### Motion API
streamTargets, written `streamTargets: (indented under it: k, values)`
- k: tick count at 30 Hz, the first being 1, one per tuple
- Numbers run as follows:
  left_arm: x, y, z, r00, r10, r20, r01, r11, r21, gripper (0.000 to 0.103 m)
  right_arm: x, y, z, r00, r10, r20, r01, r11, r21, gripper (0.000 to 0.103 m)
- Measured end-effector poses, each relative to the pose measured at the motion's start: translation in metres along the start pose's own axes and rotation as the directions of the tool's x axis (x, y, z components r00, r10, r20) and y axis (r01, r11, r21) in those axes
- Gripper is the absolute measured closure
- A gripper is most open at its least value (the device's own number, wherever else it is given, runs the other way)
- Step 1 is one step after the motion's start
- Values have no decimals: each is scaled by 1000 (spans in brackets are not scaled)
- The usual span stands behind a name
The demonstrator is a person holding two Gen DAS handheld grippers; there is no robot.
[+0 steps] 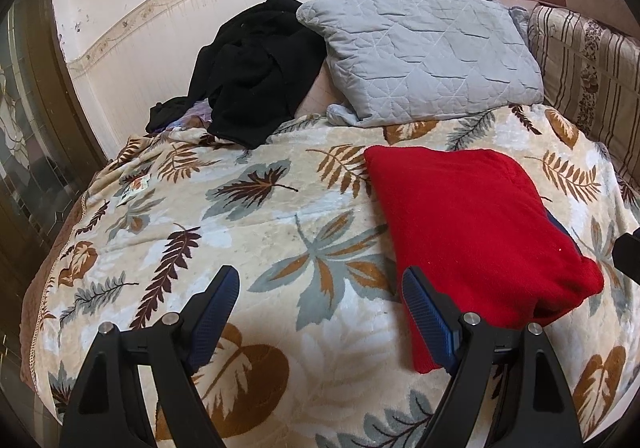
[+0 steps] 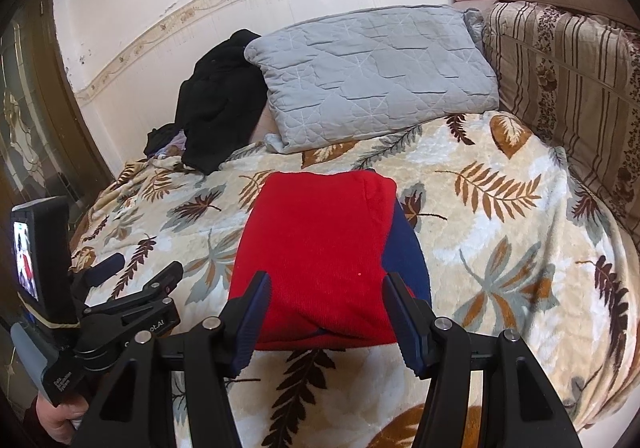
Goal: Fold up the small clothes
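Note:
A folded red garment [image 1: 480, 236] [image 2: 320, 240] lies on the leaf-patterned blanket [image 1: 280, 216], with a navy layer [image 2: 404, 248] showing along its right side. My left gripper [image 1: 320, 272] is open over bare blanket. Its right finger [image 1: 428, 316] stands just beside the garment's near left corner, and nothing is between its fingers. My right gripper [image 2: 328, 278] is open and straddles the garment's near edge. The red cloth runs under both fingers, and the pads do not pinch it. The left gripper [image 2: 144, 268] also shows at the left of the right wrist view.
A black clothes heap [image 1: 256, 76] and a grey quilted pillow [image 1: 424, 52] lean on the back wall. A striped cushion [image 1: 588, 72] lines the right side. A glazed door [image 1: 24, 128] stands left of the bed. A hand [image 2: 56, 420] holds the left gripper's handle.

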State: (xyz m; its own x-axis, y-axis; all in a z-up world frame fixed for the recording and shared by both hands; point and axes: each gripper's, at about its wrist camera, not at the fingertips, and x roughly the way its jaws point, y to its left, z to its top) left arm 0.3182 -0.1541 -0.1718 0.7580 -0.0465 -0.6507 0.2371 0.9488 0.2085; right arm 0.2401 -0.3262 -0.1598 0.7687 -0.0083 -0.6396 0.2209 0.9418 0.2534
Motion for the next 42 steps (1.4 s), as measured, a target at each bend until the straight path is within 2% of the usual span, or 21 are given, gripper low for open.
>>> streamTargets:
  k: [18,28,32,34,37,40,42]
  values:
    - [1,5,2,1000,16,-11,-16,1000,-20,19,-2,1,8,1000,26,15,-26,1000,-12,41]
    - [8,3,8,998,61,-27,-61,998,-6,19,11,-8,36,998,62,16,-62,998,-11,36]
    - [19,0,12,997,60,-51,-60,998,6,19,28,-25,47,995,94,-12,-94,995,34,34]
    - [25,-1,16,997,38,-66,-37,999,7,19,41,-40,50,993,117,-36,-113,990,88,32]
    - [40,-1,26,991,-59,-121,58,998,-13,19,64,-67,52,978,192,-78,-175,967,183,32]
    - [55,-1,36,972,-159,-172,154,987,-42,19,91,-100,49,952,281,-118,-229,916,328,31]
    - [66,-1,43,949,-244,-200,233,969,-77,19,110,-121,47,931,337,-137,-253,870,424,30]
